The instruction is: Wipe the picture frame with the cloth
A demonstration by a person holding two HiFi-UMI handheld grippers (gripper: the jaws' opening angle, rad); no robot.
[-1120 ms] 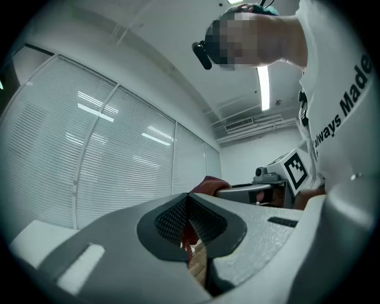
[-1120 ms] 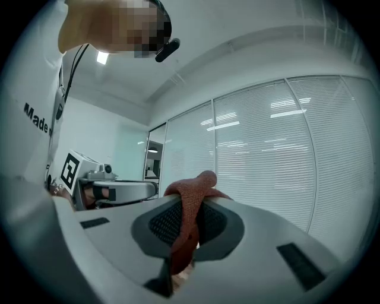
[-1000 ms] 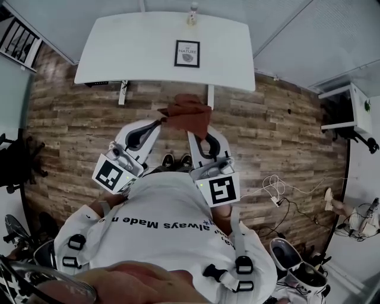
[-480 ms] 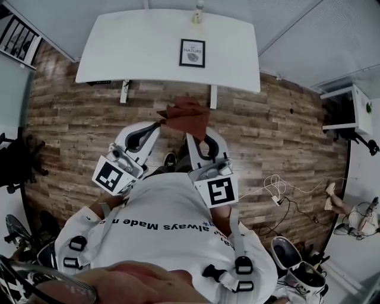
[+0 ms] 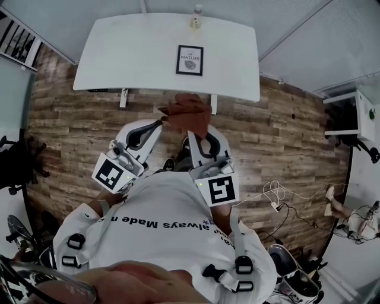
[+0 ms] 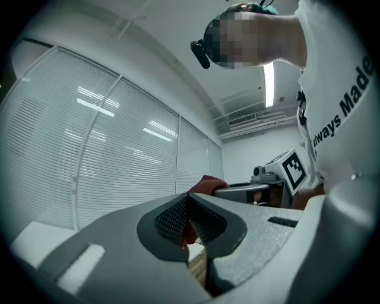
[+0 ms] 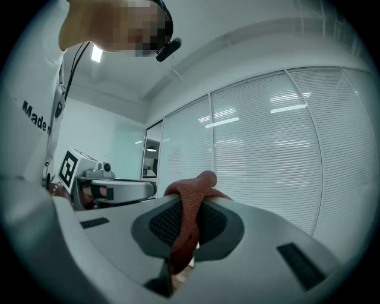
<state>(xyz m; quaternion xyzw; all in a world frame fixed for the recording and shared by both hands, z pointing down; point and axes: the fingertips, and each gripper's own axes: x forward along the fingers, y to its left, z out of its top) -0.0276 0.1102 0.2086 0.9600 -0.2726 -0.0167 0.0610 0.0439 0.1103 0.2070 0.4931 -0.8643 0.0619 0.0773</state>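
Observation:
The picture frame [image 5: 189, 60], black-edged with a white print, lies flat on the white table [image 5: 119, 53] far ahead of me. A rust-brown cloth [image 5: 189, 112] hangs in the air between both grippers, over the wooden floor short of the table's near edge. My left gripper [image 5: 161, 122] is shut on the cloth's left corner, where a sliver of red shows between its jaws [image 6: 189, 228]. My right gripper [image 5: 192, 132] is shut on the cloth [image 7: 191, 196], which bunches up over its closed jaws.
A small bottle [image 5: 196, 16] stands at the table's far edge behind the frame. Loose white cables [image 5: 276, 193] lie on the floor at right. A dark chair [image 5: 18, 163] stands at left and a white shelf unit [image 5: 356, 113] at right. Blinds cover the windows.
The table and the frame have drawn slightly nearer in the head view, and my feet have shifted. Both grippers still hold the cloth the same way.

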